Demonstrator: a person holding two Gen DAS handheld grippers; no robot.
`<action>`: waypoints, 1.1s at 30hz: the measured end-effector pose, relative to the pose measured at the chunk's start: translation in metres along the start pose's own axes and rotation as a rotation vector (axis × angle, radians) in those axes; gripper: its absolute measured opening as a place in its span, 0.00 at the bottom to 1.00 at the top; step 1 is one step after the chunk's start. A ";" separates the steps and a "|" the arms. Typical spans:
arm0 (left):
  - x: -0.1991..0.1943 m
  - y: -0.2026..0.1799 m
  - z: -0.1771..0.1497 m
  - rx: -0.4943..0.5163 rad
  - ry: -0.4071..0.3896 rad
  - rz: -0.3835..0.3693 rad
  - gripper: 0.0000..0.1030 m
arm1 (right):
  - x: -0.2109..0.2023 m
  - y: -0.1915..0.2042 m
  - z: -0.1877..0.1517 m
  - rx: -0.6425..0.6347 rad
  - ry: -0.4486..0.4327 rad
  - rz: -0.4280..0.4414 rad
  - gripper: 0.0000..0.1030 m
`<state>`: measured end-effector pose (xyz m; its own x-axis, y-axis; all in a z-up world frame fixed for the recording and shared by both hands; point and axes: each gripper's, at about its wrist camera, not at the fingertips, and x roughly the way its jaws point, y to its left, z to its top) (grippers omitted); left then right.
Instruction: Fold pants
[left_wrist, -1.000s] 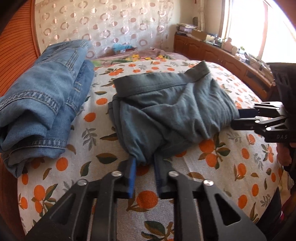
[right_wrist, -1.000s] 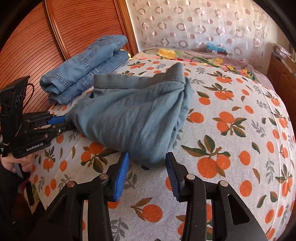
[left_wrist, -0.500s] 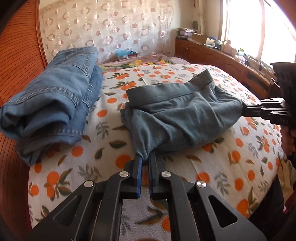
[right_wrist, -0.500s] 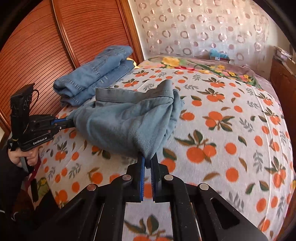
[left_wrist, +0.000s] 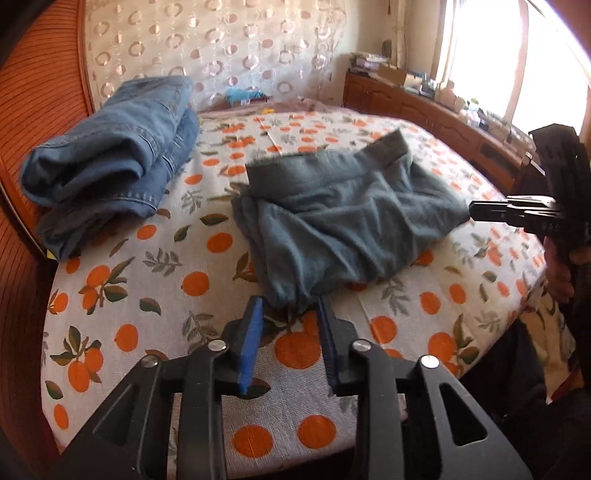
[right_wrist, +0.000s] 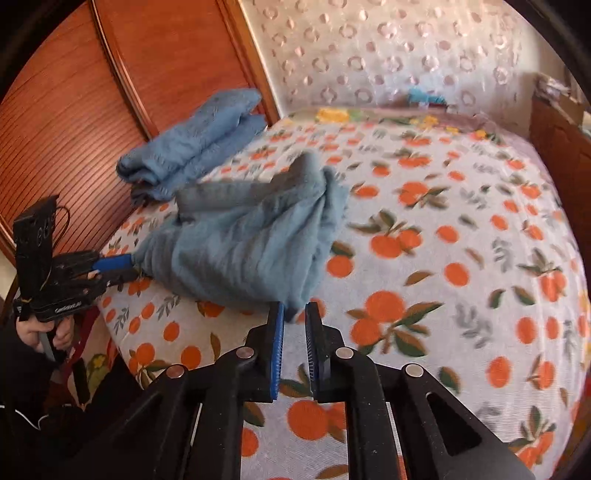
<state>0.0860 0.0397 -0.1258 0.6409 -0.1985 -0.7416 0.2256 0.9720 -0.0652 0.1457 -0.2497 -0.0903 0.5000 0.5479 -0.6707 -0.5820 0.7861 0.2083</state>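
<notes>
Orange-print bed (left_wrist: 155, 295), blurred grey-blue pants (left_wrist: 343, 229), both jaws opening, hems between.

pants (left_wrist: 343, 221): showing dusty grey-blue, plain
folded jeans (left_wrist: 114, 166): showing faded denim blue
bedsheet (left_wrist: 155, 266): showing white with oranges and green leaves
curtain (left_wrist: 221, 44): showing cream with pale rings
wardrobe (right_wrist: 74, 92): showing reddish-brown, ribbed
gripper pads (left_wrist: 251, 343): showing blue on black
</notes>
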 end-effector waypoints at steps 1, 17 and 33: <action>-0.003 -0.001 0.001 -0.003 -0.010 -0.001 0.31 | -0.005 -0.001 0.001 0.005 -0.010 -0.001 0.12; 0.042 -0.022 0.077 0.108 -0.017 0.031 0.32 | 0.036 0.025 0.066 -0.091 -0.066 -0.115 0.24; 0.087 0.015 0.095 0.049 0.044 0.040 0.42 | 0.087 0.003 0.097 -0.035 -0.024 -0.072 0.14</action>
<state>0.2144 0.0253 -0.1278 0.6175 -0.1534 -0.7715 0.2369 0.9715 -0.0035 0.2497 -0.1719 -0.0789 0.5567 0.4970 -0.6657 -0.5658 0.8135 0.1342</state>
